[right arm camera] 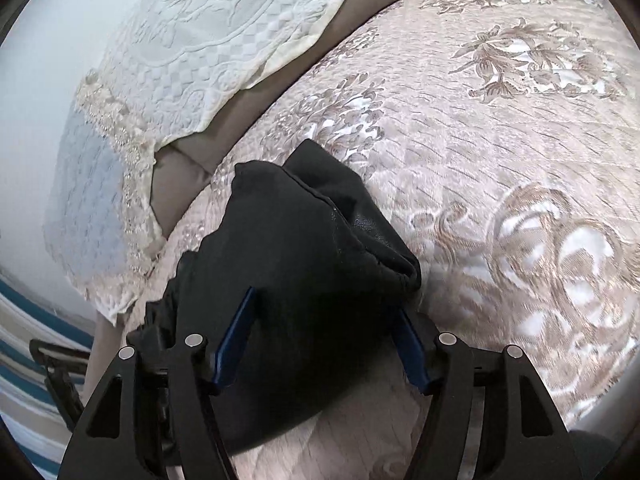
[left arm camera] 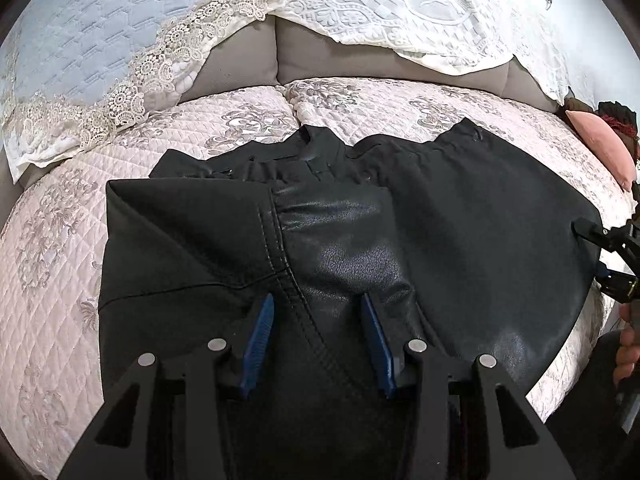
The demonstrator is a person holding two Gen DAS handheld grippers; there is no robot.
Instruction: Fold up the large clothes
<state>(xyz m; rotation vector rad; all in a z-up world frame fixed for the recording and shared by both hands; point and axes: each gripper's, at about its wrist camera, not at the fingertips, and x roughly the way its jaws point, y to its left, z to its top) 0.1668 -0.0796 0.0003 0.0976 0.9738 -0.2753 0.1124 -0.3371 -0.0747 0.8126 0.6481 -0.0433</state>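
Observation:
A black leather-look garment (left arm camera: 400, 240) lies spread on a quilted floral bedspread (left arm camera: 52, 248), waistband at the far side and one part folded over on the left. My left gripper (left arm camera: 317, 298) hovers low over the garment's near middle. It is open, with blue pads (left arm camera: 260, 340) on either side of a stitched seam and flat cloth under them. At the garment's right edge is my right gripper (left arm camera: 592, 252), held by a hand (left arm camera: 626, 344). In the right wrist view a bunched end of the garment (right arm camera: 320, 232) sits between the wide-apart fingers of my right gripper (right arm camera: 324, 304), which is open.
A white embossed cover (left arm camera: 400, 8) and a lace-trimmed pale blue quilt (left arm camera: 92, 32) drape over a grey padded back (left arm camera: 312, 52) behind the bedspread. A pink cushion (left arm camera: 604, 148) lies at the far right. A dark frame-like object (right arm camera: 52, 360) stands beside the bed over a striped floor (right arm camera: 24, 360).

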